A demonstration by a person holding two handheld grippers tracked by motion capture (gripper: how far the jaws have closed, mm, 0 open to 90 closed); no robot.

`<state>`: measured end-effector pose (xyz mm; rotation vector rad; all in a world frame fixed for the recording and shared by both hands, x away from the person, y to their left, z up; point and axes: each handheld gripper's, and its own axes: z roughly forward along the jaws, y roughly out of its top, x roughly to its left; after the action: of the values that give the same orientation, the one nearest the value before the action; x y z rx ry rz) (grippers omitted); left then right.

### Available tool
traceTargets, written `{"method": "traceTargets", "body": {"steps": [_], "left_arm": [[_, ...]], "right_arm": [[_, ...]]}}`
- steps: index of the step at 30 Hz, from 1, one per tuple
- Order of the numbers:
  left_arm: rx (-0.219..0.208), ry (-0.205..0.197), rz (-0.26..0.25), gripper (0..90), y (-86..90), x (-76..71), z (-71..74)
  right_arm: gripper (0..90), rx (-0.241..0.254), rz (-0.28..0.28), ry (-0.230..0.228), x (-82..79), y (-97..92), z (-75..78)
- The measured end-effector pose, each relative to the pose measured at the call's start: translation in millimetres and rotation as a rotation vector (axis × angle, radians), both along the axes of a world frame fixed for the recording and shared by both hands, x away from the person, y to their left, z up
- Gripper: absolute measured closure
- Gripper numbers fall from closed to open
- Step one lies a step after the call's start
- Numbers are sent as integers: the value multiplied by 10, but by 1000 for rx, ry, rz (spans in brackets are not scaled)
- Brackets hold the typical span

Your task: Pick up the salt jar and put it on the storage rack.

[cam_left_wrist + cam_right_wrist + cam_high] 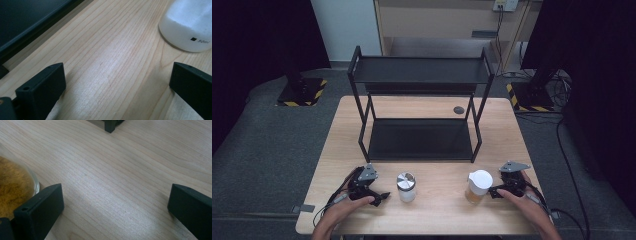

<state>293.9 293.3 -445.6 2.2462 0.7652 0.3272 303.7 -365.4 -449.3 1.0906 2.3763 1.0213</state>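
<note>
Pale wood grain ran across the table (pixel 437 210), which stood on grey carpet with a black two-tier rack (pixel 419 115) at its far half. Near the front edge, the left gripper (pixel 384 195) lay low on the wood in the person's left hand (pixel 343 207), its jaws spread wide with nothing but bare table between them. Just beyond its tips, to their right side, stood a jar of white powder (pixel 406 187) with a shiny metal lid; in the left gripper view its base (pixel 187 27) sat ahead of the right jaw, apart from it. The right gripper (pixel 490 192) rested in the right hand (pixel 524 202), jaws likewise wide and empty. A white-lidded jar of orange-brown powder (pixel 476 186) stood close before it, and in the right gripper view its glass wall (pixel 15 187) sat right beside the left jaw.
</note>
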Motion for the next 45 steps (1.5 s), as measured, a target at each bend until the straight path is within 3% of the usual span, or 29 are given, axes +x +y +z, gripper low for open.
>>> {"method": "traceTargets", "body": {"steps": [15, 45], "left_arm": [[2, 1, -3, 10, -3, -8, 9], [5, 11, -140, 21, -116, -38, 124]], "right_arm": [[13, 0, -1, 0, 0, 0, 1], [13, 0, 0, 0, 0, 0, 0]]}}
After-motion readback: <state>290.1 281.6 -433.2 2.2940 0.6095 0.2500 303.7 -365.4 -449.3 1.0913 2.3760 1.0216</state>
